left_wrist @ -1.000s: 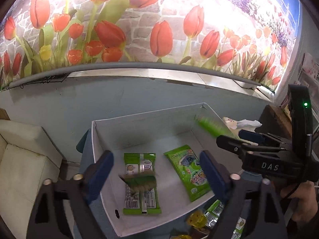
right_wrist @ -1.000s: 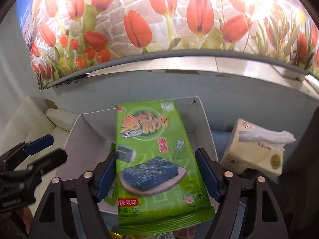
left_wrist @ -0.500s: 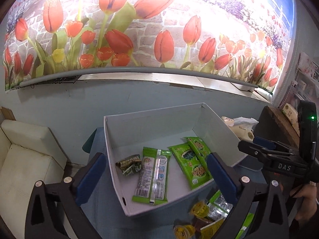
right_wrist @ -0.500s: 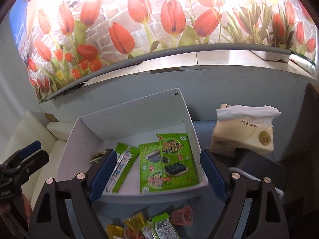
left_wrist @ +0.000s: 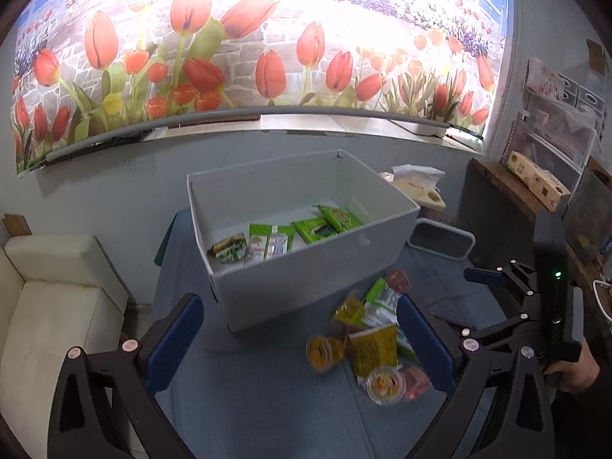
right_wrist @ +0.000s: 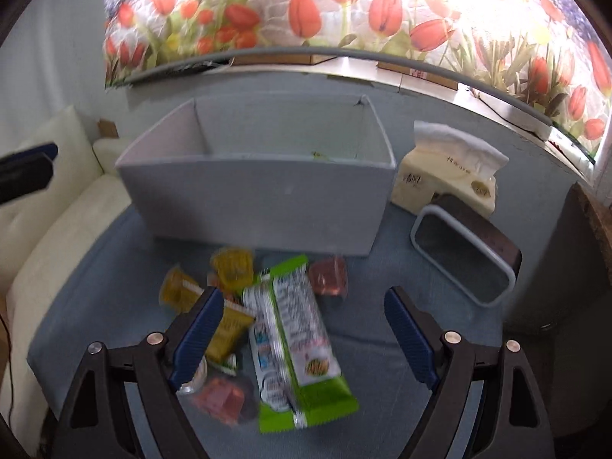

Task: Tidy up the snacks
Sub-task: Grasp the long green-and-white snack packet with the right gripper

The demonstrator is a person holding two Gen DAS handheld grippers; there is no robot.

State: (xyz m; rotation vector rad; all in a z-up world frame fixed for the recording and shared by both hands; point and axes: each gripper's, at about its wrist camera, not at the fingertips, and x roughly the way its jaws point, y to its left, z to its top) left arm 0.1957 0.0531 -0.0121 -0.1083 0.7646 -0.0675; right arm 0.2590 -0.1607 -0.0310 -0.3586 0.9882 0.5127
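Two grippers: left gripper (left_wrist: 298,340) apart, empty | right gripper (right_wrist: 304,334) opening over green packet (right_wrist: 294,340) | white box (right_wrist: 260,206), tissue pack (right_wrist: 447,164) behind | blue cloth (right_wrist: 382,420), tulip mural (left_wrist: 267,46).

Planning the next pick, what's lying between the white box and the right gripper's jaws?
In the right wrist view, loose snacks: jelly cups, a green packet, beside the open right gripper; white box behind.

No lettering can be read with certainty in either view. The green snack packet (right_wrist: 294,348) carries print on its back, and the tissue pack (right_wrist: 447,176) bears dark characters on its side, but blur and small size leave both illegible.
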